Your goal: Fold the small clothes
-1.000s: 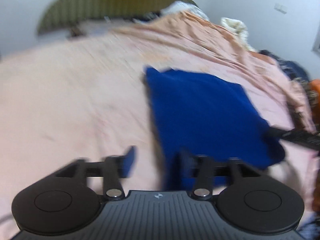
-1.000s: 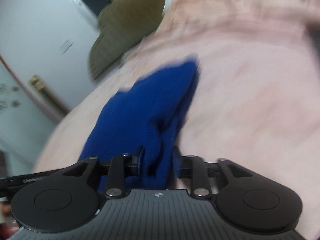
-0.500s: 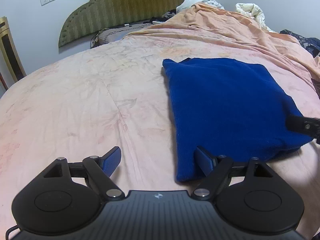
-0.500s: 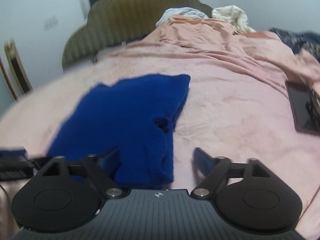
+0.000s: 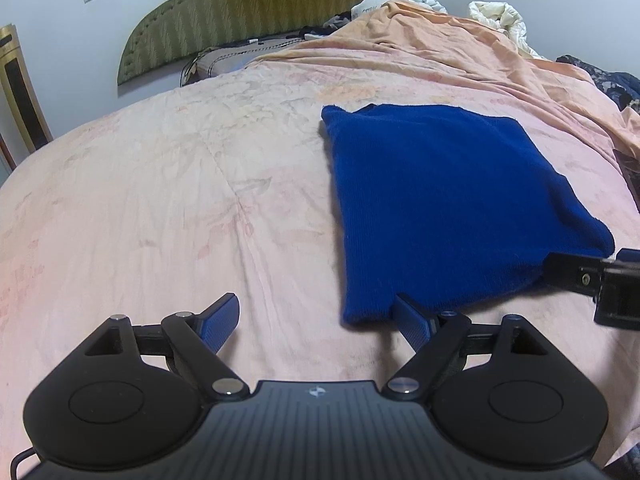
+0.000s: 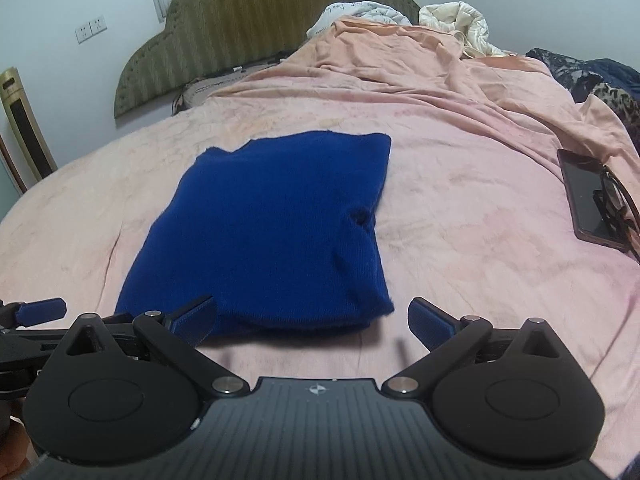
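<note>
Nearest in each wrist view are the 2 grippers, and neither holds anything. The left gripper (image 5: 314, 320) has its jaws spreading apart, with bare pink bedspread (image 5: 160, 200) between them; only its right-hand pad touches or overlaps the near left corner of the blue garment (image 5: 436, 204). The right gripper (image 6: 312, 320) is likewise opening to a wide spread — the near hem of the garment (image 6: 272, 232) lies just ahead of its jaws and nothing is pinched. The garment itself lies flat on the bed as a folded, roughly square packet, its longer side running away from both grippers toward the headboard (image 6: 248, 36). The relation that matters: the packet sits ahead and to the right of the left gripper, ahead and slightly left of the right one, so the 2 flank its near edge, 1 by each near corner. Both seem about equally close, and the fold looks largely done; any further fold would probably carry that near edge away toward the far one. Farther right on the bedspread lie a dark phone (image 6: 584, 196) and glasses (image 6: 618, 200), well clear of the garment — beyond them, rumpled bedding (image 6: 456, 24) by the headboard.
</note>
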`<control>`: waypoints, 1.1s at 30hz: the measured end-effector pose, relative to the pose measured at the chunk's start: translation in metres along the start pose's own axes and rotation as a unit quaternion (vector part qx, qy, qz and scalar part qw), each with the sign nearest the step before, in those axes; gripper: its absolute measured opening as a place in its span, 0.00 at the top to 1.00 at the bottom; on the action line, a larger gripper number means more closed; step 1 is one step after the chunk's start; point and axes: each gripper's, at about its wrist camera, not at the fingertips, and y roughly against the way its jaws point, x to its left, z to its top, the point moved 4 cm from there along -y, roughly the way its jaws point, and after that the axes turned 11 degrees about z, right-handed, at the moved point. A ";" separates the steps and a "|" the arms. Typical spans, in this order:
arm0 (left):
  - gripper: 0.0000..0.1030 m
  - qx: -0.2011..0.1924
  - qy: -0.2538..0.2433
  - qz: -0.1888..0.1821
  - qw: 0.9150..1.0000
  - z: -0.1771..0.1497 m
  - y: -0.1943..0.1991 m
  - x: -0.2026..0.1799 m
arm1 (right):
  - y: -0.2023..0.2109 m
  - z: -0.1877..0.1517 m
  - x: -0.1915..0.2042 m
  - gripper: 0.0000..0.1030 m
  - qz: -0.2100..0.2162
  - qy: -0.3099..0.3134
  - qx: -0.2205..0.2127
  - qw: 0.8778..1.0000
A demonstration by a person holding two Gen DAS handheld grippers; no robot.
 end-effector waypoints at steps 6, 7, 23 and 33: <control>0.18 0.003 -0.001 0.005 1.000 -0.008 0.003 -0.002 | 0.005 -0.008 0.003 0.00 -0.006 0.004 0.006 1.000; 0.18 0.004 -0.002 0.007 1.000 -0.009 0.003 -0.002 | 0.005 -0.010 0.003 0.00 -0.007 0.003 0.005 1.000; 0.18 0.008 0.019 0.001 1.000 -0.025 0.004 0.003 | 0.010 -0.028 -0.001 0.00 0.007 0.019 0.006 1.000; 0.18 -0.018 0.031 -0.051 0.998 0.030 -0.005 0.007 | 0.013 0.004 -0.021 0.00 0.061 -0.011 -0.036 0.997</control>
